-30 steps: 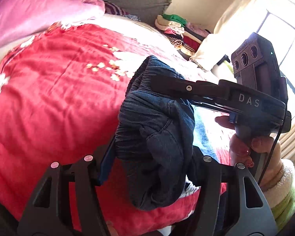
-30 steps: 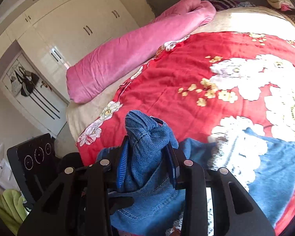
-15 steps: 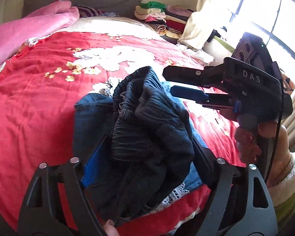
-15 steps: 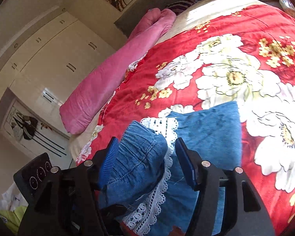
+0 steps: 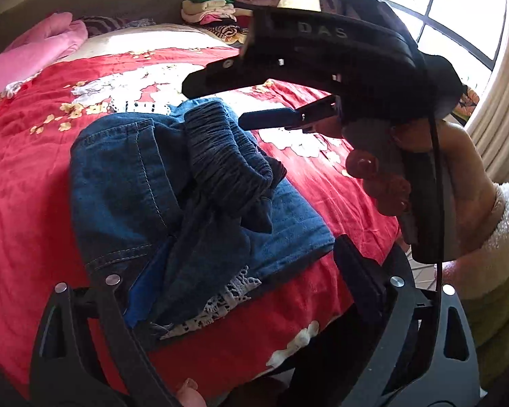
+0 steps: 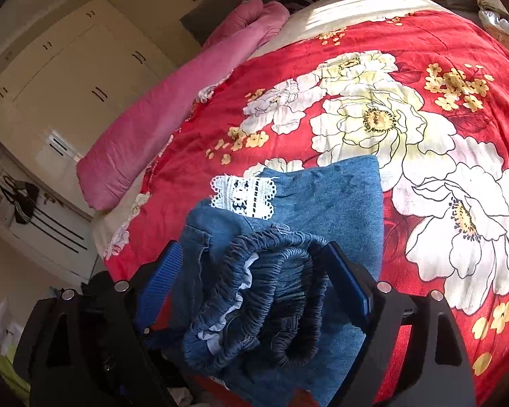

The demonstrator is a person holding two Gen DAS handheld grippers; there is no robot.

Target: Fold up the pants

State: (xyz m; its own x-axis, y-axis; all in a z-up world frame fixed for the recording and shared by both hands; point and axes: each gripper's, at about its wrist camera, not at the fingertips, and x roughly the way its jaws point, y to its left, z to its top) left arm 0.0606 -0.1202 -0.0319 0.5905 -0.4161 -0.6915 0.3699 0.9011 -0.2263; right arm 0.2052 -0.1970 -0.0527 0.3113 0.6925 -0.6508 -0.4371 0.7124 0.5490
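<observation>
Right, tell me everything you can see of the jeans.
The jeans are blue denim with a gathered elastic waistband and white lace trim. They lie folded over on the red floral bedspread, the waistband bunched on top. The waist end sits between the jaws of each hand-held gripper, left and right, both opening.

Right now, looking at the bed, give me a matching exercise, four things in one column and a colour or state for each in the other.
Things:
1. pants
2. bedspread
3. rolled quilt
4. left tongs

Colour or state:
A. pink
B. opening, denim between the pads
C. red with white flowers
D. blue denim, lace trim

Pairs: 1-D, 2-C, 3-A, 4-B
</observation>
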